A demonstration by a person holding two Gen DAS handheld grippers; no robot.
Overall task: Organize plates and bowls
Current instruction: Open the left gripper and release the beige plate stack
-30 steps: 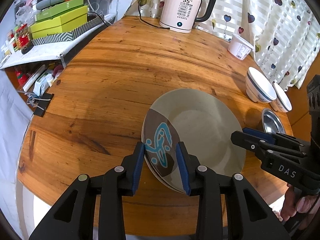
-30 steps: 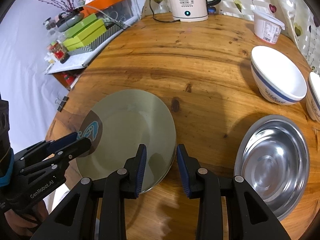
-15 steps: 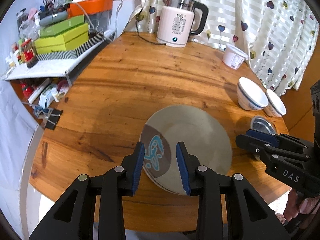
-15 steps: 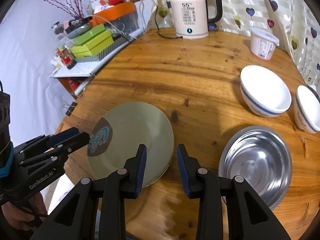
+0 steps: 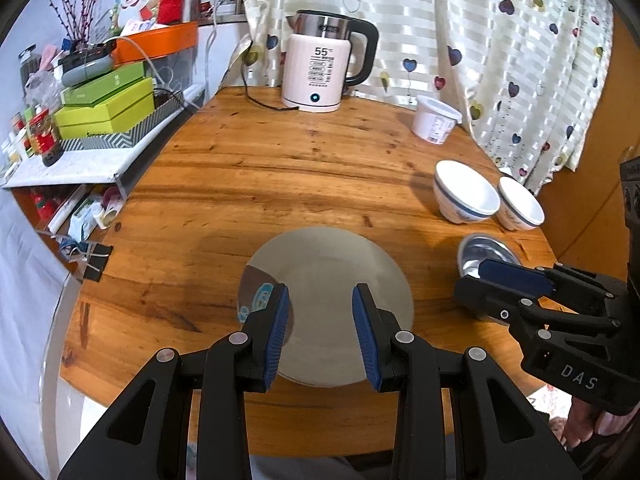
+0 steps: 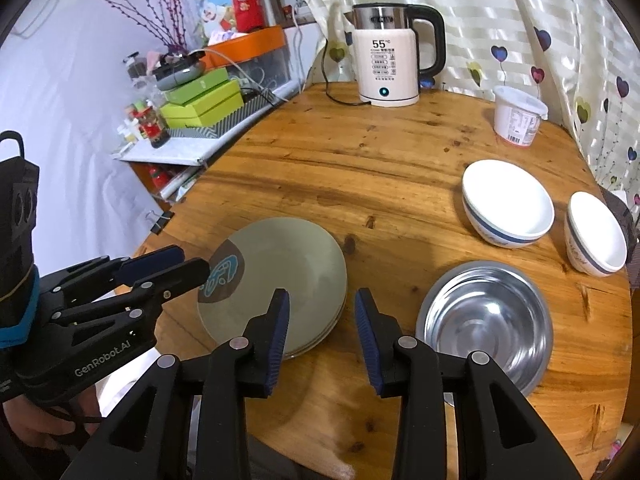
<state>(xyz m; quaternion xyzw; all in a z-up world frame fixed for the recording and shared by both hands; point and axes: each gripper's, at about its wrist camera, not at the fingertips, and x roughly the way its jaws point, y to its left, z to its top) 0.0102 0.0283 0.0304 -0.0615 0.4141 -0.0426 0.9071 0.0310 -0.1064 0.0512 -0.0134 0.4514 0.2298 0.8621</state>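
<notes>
Since the plates (image 6: 276, 280) lie stacked flat near the table (image 5: 280, 168) edge closest to us, we judge them stiff, fairly heavy together and breakable, best pinched at the rim. The left tool (image 5: 320, 320) hangs above the stack, partly open and empty; the right tool (image 6: 320, 320) is empty too, its jaws opening. The steel bowl (image 6: 486, 316) sits just right of the stack (light, slick, likely to skate), and two white bowls (image 6: 508, 204) stand beyond it, brittle and nestable. The kettle (image 5: 320, 72) and a lidded tub (image 5: 434, 124) stand well apart at the back, so nothing blocks us.
</notes>
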